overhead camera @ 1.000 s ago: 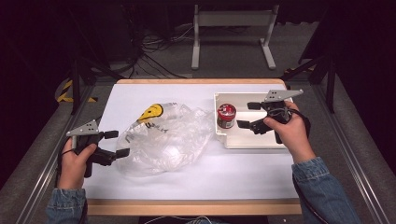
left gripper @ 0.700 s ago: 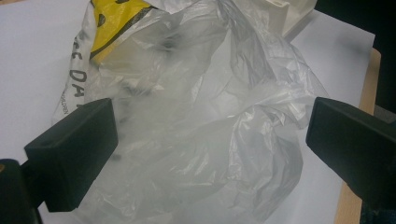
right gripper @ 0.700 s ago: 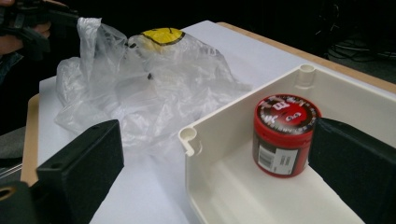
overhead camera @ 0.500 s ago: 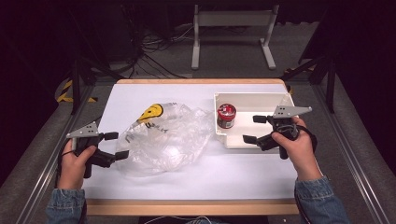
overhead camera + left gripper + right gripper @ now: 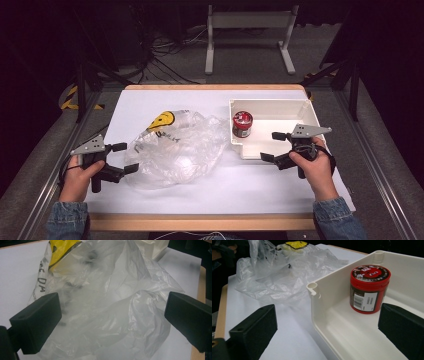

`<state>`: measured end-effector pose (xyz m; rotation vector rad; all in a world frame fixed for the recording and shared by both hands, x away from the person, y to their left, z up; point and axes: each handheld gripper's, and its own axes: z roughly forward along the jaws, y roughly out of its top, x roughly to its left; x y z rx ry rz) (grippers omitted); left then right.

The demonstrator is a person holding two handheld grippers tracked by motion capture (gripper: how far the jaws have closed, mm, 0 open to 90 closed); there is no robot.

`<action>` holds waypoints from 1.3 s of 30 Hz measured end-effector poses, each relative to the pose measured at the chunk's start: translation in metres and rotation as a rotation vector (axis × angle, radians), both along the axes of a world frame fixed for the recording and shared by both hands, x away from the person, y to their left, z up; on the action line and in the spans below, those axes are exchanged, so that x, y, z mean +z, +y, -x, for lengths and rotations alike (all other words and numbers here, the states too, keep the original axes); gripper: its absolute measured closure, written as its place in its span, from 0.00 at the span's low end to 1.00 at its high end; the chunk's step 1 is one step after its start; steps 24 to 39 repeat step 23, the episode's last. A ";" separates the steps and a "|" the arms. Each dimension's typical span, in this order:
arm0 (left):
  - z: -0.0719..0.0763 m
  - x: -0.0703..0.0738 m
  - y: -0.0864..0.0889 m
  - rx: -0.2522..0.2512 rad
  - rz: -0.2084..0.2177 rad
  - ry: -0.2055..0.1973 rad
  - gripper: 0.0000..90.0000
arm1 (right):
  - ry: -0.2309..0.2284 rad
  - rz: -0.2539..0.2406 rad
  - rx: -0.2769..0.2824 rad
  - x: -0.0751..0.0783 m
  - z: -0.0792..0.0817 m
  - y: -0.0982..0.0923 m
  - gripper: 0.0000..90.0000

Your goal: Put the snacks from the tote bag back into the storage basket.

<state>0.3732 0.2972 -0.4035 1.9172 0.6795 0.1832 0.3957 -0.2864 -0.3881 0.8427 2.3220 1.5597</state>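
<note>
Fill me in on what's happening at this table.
A person sits at a white table with a gripper in each hand. The left gripper is open, jaws at the edge of a crumpled clear plastic bag with a yellow smiley. The right gripper is open at the near wall of a white bin, holding nothing. A red-lidded jar stands upright in the bin's left corner.

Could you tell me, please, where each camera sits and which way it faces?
High view: above the person's side, looking forward and down on the white table; both forearms, left hand-held gripper and right hand-held gripper show.
Left gripper view: on the left hand-held gripper, facing the clear plastic bag; its open jaws show.
Right gripper view: on the right hand-held gripper, facing the cream tray and red jar; open jaws.
All three views share the bag.
</note>
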 end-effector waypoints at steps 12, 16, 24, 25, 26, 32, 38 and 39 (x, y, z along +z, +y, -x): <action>0.000 -0.007 0.005 -0.026 0.001 -0.015 0.02 | -0.034 -0.038 -0.010 -0.023 0.005 -0.003 0.02; 0.003 -0.012 0.011 -0.028 0.001 -0.014 0.02 | -0.045 -0.037 0.006 -0.034 0.006 -0.006 0.02; 0.003 -0.012 0.011 -0.031 0.014 0.005 0.02 | -0.035 -0.027 -0.050 -0.037 0.007 -0.012 0.02; 0.003 -0.012 0.011 -0.031 0.014 0.005 0.02 | -0.035 -0.027 -0.050 -0.037 0.007 -0.012 0.02; 0.003 -0.012 0.011 -0.031 0.014 0.005 0.02 | -0.035 -0.027 -0.050 -0.037 0.007 -0.012 0.02; 0.003 -0.012 0.011 -0.031 0.014 0.005 0.02 | -0.035 -0.027 -0.050 -0.037 0.007 -0.012 0.02; 0.003 -0.012 0.011 -0.031 0.014 0.005 0.02 | -0.035 -0.027 -0.050 -0.037 0.007 -0.012 0.02; 0.003 -0.012 0.011 -0.031 0.014 0.005 0.02 | -0.035 -0.027 -0.050 -0.037 0.007 -0.012 0.02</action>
